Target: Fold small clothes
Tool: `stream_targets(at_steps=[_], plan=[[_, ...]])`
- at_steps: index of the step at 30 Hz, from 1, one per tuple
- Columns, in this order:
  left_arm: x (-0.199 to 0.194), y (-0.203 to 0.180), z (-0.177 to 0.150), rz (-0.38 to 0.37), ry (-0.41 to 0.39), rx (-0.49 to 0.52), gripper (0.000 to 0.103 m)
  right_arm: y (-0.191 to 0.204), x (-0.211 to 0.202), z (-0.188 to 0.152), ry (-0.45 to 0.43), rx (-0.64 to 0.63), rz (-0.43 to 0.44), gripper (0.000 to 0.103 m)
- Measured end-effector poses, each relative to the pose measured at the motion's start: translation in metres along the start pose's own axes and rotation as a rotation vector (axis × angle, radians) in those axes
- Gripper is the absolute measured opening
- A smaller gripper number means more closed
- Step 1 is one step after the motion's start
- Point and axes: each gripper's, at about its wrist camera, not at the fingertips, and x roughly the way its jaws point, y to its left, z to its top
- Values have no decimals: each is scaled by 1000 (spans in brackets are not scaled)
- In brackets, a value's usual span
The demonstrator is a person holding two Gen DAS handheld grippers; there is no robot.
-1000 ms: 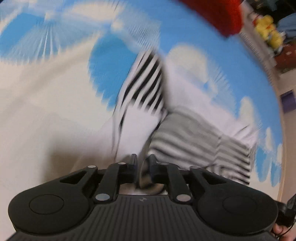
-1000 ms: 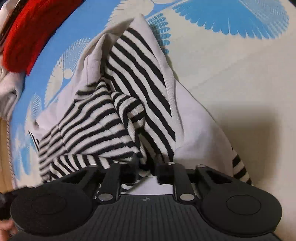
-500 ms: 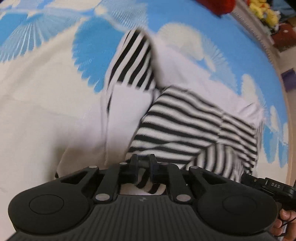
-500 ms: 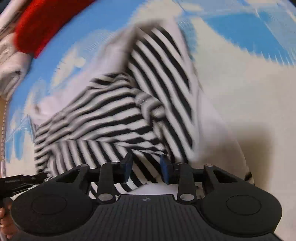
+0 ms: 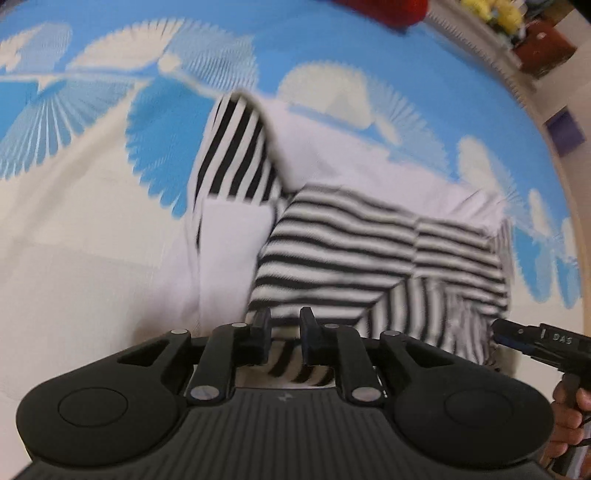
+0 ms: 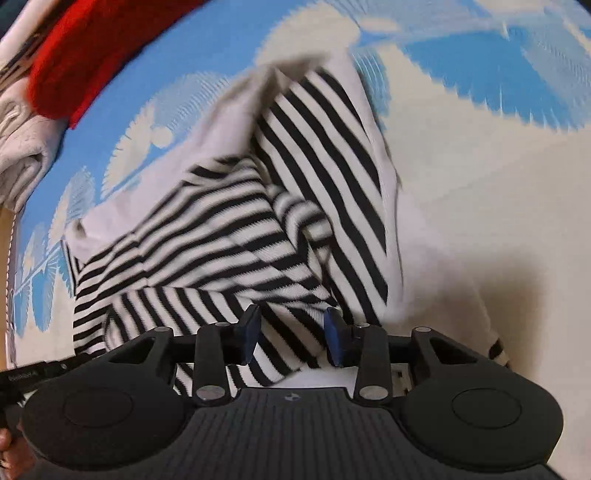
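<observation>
A black-and-white striped garment with white panels [image 5: 369,251] lies partly folded on a blue and cream patterned sheet [image 5: 92,166]. It also shows in the right wrist view [image 6: 258,229]. My left gripper [image 5: 283,332] is slightly open at the garment's near edge, with striped cloth in the gap between the jaws. My right gripper [image 6: 291,332] is open over the near striped edge, holding nothing. The right gripper's tip [image 5: 532,338] shows at the right of the left wrist view.
A red cloth [image 6: 85,62] and a grey-white garment [image 6: 22,147] lie at the far left of the sheet. Yellow toys [image 5: 495,14] and a purple box [image 5: 565,129] sit beyond the bed's edge [image 5: 517,74].
Both grippers were shut on the striped garment a second ago. The right jaws have opened wide and let go; the left jaws have parted a little. The garment has settled flatter.
</observation>
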Motion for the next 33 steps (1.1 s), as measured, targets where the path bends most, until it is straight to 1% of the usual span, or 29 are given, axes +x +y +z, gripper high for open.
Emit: stream_targets(at_steps=[2,3,6,7,8,10,12,14,16,19,21,23,25,26,27,28,29,31,33], plan=[[-18,-3,-3,-22,-54,14,16,7,-15,0,-56,-20,2,40],[-25,-4,-5,-22,-86,25,16,10,-24,1,-84,-27,5,40],[-48,-10,-14,-5,-181,55,16,19,-56,3,-186,-66,11,40],[-58,-10,-21,6,-212,67,16,21,-70,3,-233,-83,18,40],[-65,-11,-25,13,-232,80,16,25,-90,-1,-293,-111,24,40],[-84,-13,-38,13,-265,116,16,28,-123,-6,-383,-149,12,41],[-106,-13,-51,-1,-286,148,16,26,-155,-16,-450,-143,8,41],[-129,-15,-69,4,-322,188,16,21,-181,-34,-487,-147,32,41],[-148,-15,-92,-1,-358,220,17,15,-198,-56,-509,-189,27,41],[-164,-9,-132,-23,-387,237,17,2,-211,-98,-548,-252,-26,42],[-162,-3,-161,-37,-383,243,17,-13,-213,-124,-575,-228,-71,42],[-152,4,-188,-42,-367,243,17,-34,-207,-143,-558,-163,-83,42],[-135,13,-213,-21,-357,247,17,-48,-194,-159,-523,-112,-118,42],[-126,20,-225,-8,-341,235,18,-55,-185,-165,-486,-91,-155,42],[-116,28,-233,11,-307,210,20,-60,-177,-168,-441,-70,-171,42],[-109,34,-239,39,-265,172,20,-65,-168,-170,-395,-41,-162,42],[-105,40,-240,40,-243,135,21,-71,-159,-172,-355,-3,-138,42],[-103,51,-243,-5,-224,74,44,-82,-143,-177,-293,46,-112,43],[-101,58,-245,-17,-206,36,52,-87,-125,-188,-227,32,-137,47]])
